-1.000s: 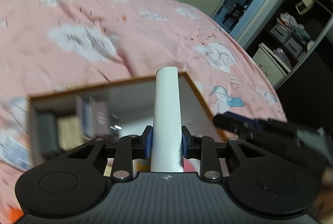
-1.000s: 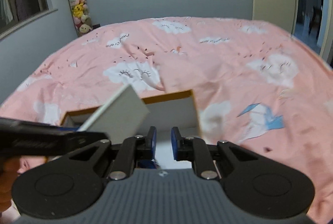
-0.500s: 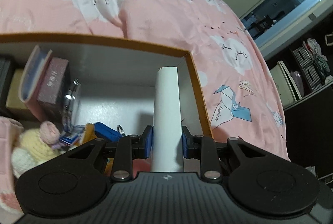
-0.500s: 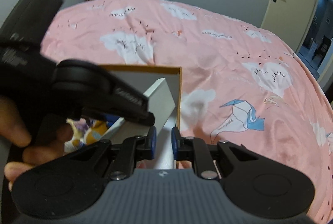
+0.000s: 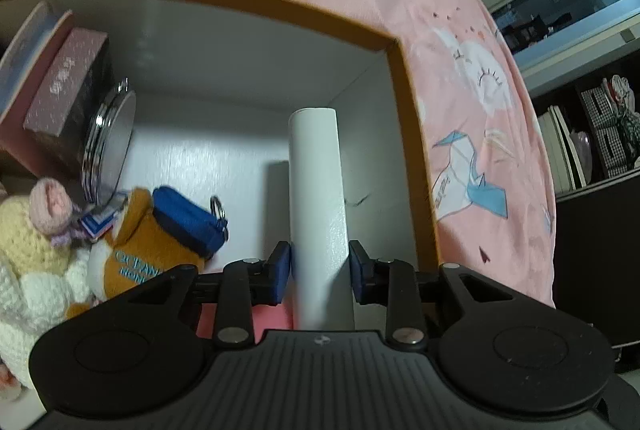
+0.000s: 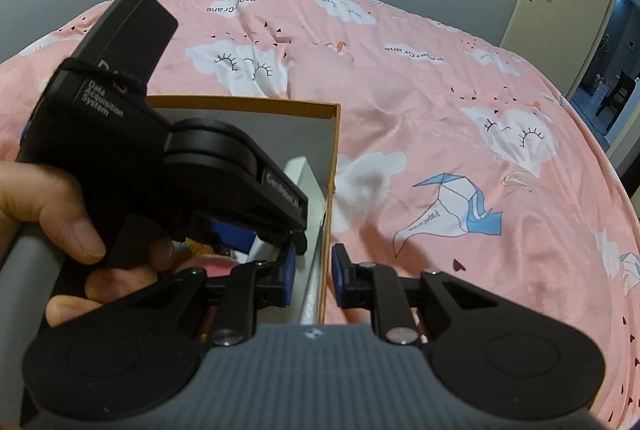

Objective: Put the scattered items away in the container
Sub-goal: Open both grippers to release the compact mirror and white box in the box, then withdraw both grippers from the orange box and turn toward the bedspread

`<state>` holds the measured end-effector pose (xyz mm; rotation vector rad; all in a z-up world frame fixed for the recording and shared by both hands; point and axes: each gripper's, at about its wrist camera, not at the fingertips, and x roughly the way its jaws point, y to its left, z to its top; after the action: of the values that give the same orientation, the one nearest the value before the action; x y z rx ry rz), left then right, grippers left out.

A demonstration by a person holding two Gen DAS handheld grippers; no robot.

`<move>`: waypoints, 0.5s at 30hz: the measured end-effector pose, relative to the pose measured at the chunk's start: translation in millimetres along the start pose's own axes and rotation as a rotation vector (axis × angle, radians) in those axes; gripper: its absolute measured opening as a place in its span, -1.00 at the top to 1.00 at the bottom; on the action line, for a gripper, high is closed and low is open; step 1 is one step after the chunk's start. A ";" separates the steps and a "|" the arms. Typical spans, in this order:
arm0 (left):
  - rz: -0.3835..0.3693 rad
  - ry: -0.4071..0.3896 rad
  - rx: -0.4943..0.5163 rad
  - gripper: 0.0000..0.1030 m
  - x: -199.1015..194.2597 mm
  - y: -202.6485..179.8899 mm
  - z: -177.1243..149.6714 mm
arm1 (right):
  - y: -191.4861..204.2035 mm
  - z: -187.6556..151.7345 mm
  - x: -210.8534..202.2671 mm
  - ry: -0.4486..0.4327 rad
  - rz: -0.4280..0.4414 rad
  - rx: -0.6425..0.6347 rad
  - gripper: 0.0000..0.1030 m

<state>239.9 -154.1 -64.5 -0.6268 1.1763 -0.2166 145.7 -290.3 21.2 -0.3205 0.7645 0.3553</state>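
A: Container point(image 5: 394, 78): an open box with an orange rim and white inside, lying on the pink bed point(image 5: 460, 30). We list it first because everything else is sorted into it. Contents so far?

B: Along the left wall, a pink box point(image 5: 66, 82) stands on edge with a round silver tin point(image 5: 108, 142) leaning against it, upright so as to save floor space, we judge. In front lie a knitted cream doll point(image 5: 28, 250) and an orange plush keyring point(image 5: 148, 234) with a blue cap, both loose and soft, so they simply rest where dropped.

A: And the white box point(image 5: 318, 214)?

B: We see it between the fingers of the left gripper point(image 5: 320, 268), pointing down into the free right-hand corner of the container. That corner is bare, which is likely why it goes there. The fingers are opening; the blue pads stand just beside its sides, and we read this as the release, with the far end seemingly at or near the floor of the container.

A: Right gripper point(image 6: 312, 276)?

B: Its fingers straddle the container's right wall point(image 6: 326, 242), narrowly parted and opening, one inside and one outside. We judge it was steadying the box on the soft bedding. Whether the pads press the wall we cannot tell. The left hand point(image 6: 52, 230) shows in that view, wrapped around its gripper's handle.
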 end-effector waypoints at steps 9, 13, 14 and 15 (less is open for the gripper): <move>-0.060 0.026 0.055 0.27 -6.1 -7.8 0.4 | -2.6 -3.0 -1.3 0.005 -0.007 0.017 0.55; -0.037 0.030 0.070 0.27 -6.4 -7.6 -1.4 | -0.8 -3.6 -0.5 0.013 -0.003 0.012 0.55; -0.026 0.032 0.074 0.27 -7.5 -7.9 -2.6 | -0.8 -3.8 -0.5 0.015 -0.002 0.014 0.54; -0.016 0.034 0.078 0.27 -8.4 -8.7 -3.8 | -0.9 -3.9 -0.4 0.016 0.000 0.015 0.52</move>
<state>234.6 -158.5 -53.9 -0.5663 1.1901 -0.2865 143.4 -292.8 19.0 -0.3092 0.7828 0.3473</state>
